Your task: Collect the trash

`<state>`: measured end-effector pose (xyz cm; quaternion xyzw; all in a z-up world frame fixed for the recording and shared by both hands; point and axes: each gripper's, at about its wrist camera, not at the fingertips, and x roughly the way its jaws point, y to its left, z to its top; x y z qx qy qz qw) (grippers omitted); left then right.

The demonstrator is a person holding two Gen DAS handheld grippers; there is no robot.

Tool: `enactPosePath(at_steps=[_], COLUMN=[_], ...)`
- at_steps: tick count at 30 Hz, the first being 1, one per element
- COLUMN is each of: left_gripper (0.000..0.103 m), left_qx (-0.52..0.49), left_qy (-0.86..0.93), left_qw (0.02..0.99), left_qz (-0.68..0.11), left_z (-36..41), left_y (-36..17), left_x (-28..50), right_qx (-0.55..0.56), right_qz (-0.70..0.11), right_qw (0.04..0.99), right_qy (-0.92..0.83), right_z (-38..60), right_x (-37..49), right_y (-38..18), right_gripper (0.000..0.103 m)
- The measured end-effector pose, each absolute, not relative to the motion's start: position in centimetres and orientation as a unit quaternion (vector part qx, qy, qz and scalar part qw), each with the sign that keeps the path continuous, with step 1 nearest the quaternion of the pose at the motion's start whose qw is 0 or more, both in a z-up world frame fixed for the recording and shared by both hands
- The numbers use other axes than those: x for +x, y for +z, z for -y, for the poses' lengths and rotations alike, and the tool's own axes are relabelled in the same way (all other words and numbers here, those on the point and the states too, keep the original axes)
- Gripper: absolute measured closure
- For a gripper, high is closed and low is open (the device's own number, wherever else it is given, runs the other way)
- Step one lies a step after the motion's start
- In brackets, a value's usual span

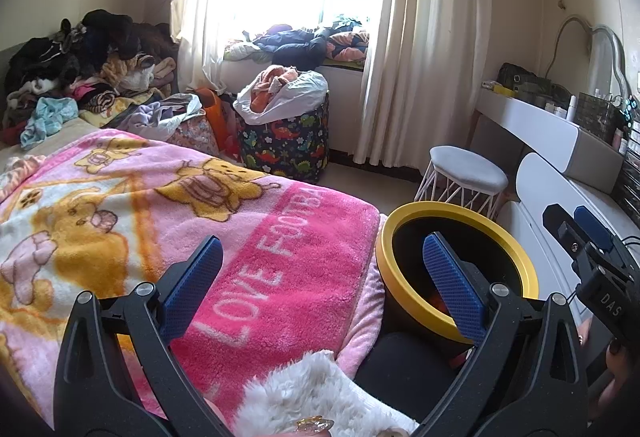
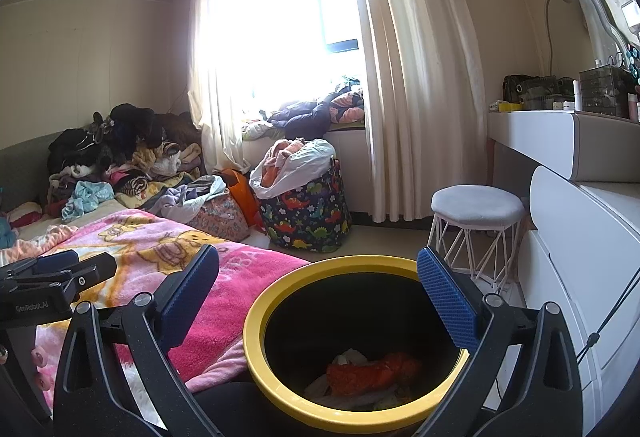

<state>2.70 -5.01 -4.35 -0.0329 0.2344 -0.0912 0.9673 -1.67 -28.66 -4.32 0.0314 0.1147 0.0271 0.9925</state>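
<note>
Bright window point(image 2: 288, 17), cream curtains point(image 2: 416, 77), white stool point(image 2: 476, 205)

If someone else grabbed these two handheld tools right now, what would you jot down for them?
Left tool: open, empty, hanging over the pink blanket on the bed.
Right tool: open, empty, poised above the yellow-rimmed bin.
Bin stands beside the bed, next to the white dresser. It already holds an orange wrapper and some pale scraps.
Left: no loose trash is plainly visible from here; search the bed and floor, and drop any finds in the bin.
</note>
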Motion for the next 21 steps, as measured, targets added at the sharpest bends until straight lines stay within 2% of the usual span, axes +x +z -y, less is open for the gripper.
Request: enactPosePath(at_steps=[8,14,21], left_gripper=[0.011,0.011,0.011], left_qx=[-0.04,-0.044,-0.116], left_qy=[-0.082,-0.02,0.163], left_qw=[0.967,0.971,0.95], left_qz=[-0.237,-0.233,-0.241], left_z=[4.7,2.0,-12.1], left_y=[-4.4,-4.0,-4.8], left_x=[2.8,2.4,1.5], right_qx=[0.03,0.028,-0.019], right_qz=[-0.122,-0.134,-0.207], right_qw=[0.992,0.985,0.923], right_qy=[0.032,0.102,0.324], right_z=[28.6,25.3,10.2], right_x=[-1.7,0.7,5.3], right_y=[-4.4,-2.5,-1.7], right_gripper=[0.006,0.006,0.006])
